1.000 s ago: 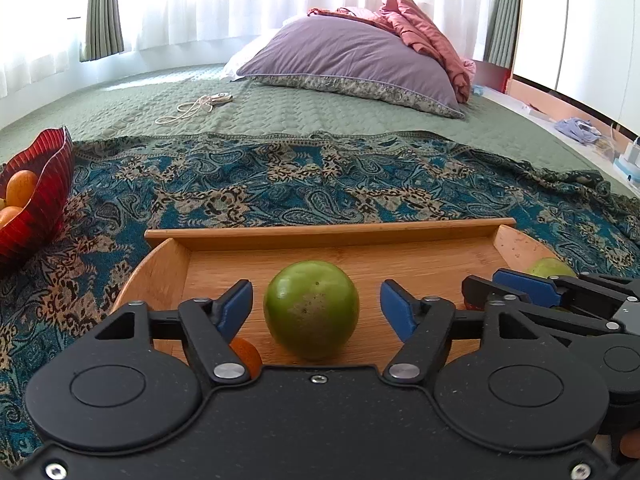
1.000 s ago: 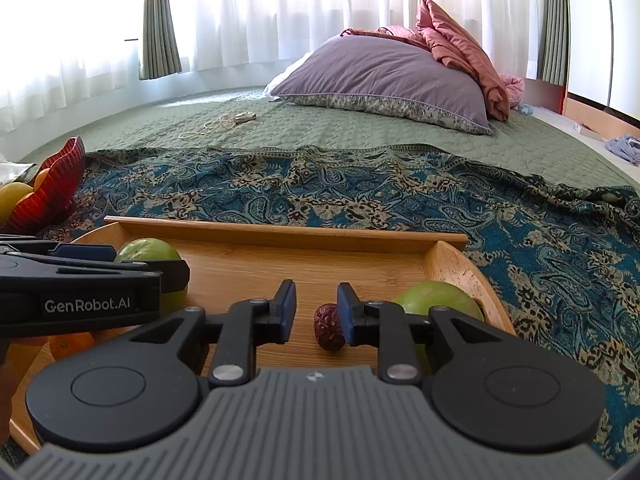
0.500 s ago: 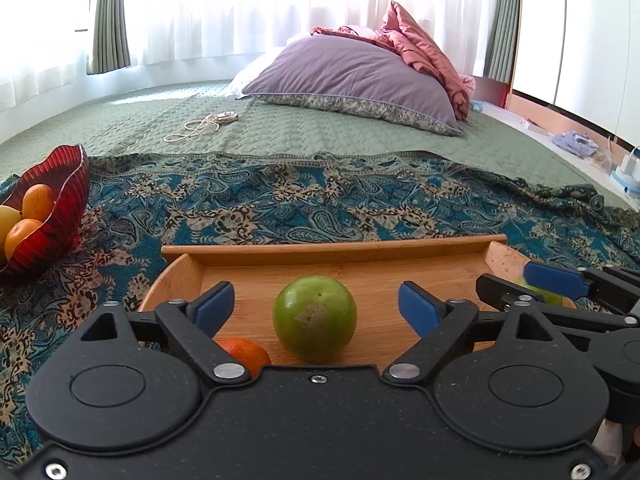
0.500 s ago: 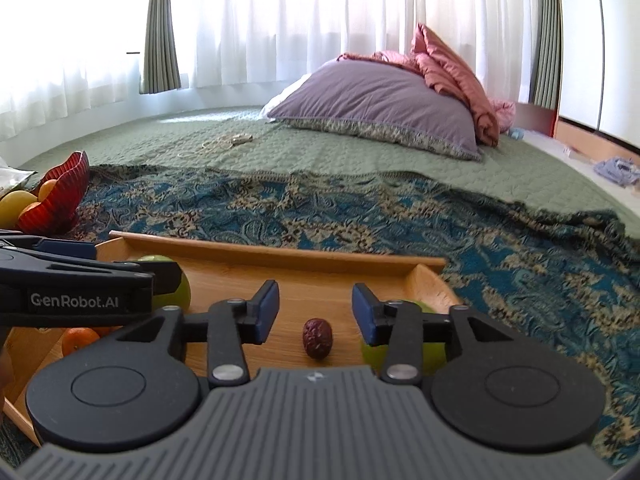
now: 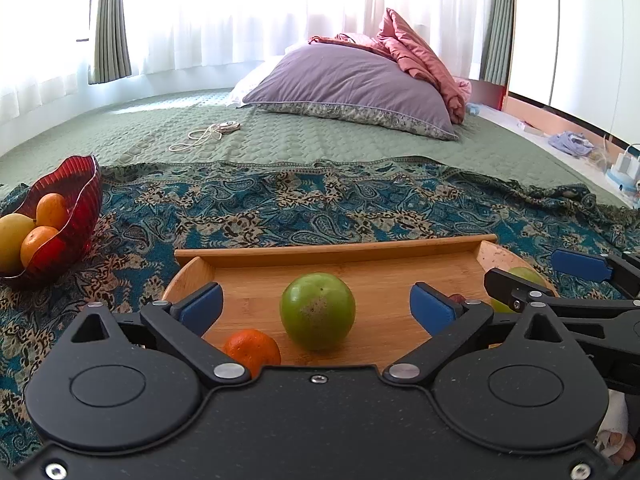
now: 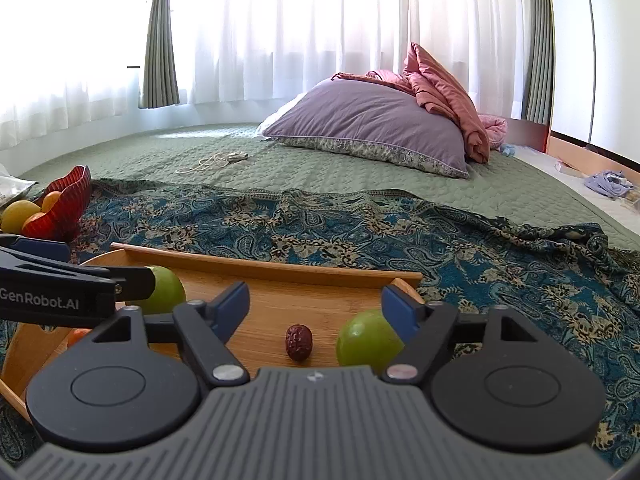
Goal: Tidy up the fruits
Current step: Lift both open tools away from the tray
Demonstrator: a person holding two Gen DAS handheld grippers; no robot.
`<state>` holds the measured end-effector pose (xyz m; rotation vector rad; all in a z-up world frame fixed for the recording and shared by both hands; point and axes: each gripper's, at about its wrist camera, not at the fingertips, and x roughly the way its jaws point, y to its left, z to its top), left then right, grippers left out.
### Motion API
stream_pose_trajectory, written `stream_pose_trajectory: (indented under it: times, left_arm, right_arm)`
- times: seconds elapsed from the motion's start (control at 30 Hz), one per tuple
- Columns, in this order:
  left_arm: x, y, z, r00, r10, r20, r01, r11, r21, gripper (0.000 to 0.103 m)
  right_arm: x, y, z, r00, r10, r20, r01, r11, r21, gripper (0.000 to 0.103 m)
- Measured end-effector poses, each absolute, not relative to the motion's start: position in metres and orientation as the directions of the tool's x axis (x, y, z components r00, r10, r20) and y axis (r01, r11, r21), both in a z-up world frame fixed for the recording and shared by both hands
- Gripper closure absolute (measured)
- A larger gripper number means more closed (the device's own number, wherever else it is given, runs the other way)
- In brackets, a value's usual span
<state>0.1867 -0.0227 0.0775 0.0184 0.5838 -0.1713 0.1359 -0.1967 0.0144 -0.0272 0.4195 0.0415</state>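
A wooden tray [image 5: 400, 276] [image 6: 272, 304] lies on the patterned cloth. In the left wrist view it holds a green fruit [image 5: 317, 311] and a small orange [image 5: 253, 352]. My left gripper [image 5: 316, 306] is open, its blue pads well apart on either side of the green fruit, not touching it. In the right wrist view a dark red date [image 6: 298, 342] and a second green fruit [image 6: 366, 340] lie on the tray. My right gripper [image 6: 314, 306] is open and empty above them. The first green fruit [image 6: 168, 288] shows at left.
A red glass bowl [image 5: 76, 216] [image 6: 66, 204] with oranges and a yellow fruit stands at the far left. A purple pillow [image 5: 352, 88] and pink quilt lie at the back of the bed. A white cord [image 5: 204, 136] lies on the green bedspread.
Both grippers have opened wider and pulled back and up from the tray. The green fruit and the date stay lying on the tray.
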Motion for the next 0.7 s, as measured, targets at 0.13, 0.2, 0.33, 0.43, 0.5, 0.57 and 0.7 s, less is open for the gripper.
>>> stream_pose_trajectory:
  times: [0.13, 0.2, 0.33, 0.43, 0.5, 0.57, 0.7]
  left_arm:
    - [0.181, -0.021, 0.079, 0.824, -0.151, -0.546, 0.159, 0.987, -0.032, 0.000]
    - [0.180, -0.021, 0.079, 0.826, -0.145, -0.545, 0.152, 0.988, -0.032, 0.000]
    - [0.175, -0.019, 0.079, 0.825, -0.141, -0.547, 0.147, 0.989, -0.034, 0.000]
    - [0.172, -0.018, 0.078, 0.825, -0.138, -0.548, 0.145, 0.989, -0.032, 0.000]
    - [0.169, -0.016, 0.078, 0.826, -0.139, -0.547, 0.144, 0.989, -0.034, 0.000]
    - [0.165, -0.016, 0.077, 0.829, -0.130, -0.544, 0.135, 0.990, -0.031, 0.000]
    - [0.157, -0.014, 0.075, 0.833, -0.106, -0.542, 0.118, 0.993, -0.014, 0.000]
  right_arm:
    - [0.133, -0.200, 0.016, 0.914, 0.036, -0.405, -0.043, 0.999, -0.009, 0.013]
    - [0.131, -0.202, 0.016, 0.914, 0.034, -0.403, -0.038, 0.999, -0.003, 0.012]
    - [0.127, -0.205, 0.015, 0.916, 0.032, -0.399, -0.031, 0.999, 0.010, 0.007]
    - [0.124, -0.207, 0.015, 0.918, 0.032, -0.396, -0.030, 0.999, 0.012, 0.003]
    - [0.122, -0.207, 0.015, 0.919, 0.035, -0.393, -0.032, 0.999, 0.013, 0.002]
    - [0.119, -0.207, 0.016, 0.920, 0.037, -0.390, -0.035, 0.999, 0.013, 0.000]
    - [0.112, -0.207, 0.017, 0.923, 0.040, -0.383, -0.039, 0.999, 0.010, 0.000]
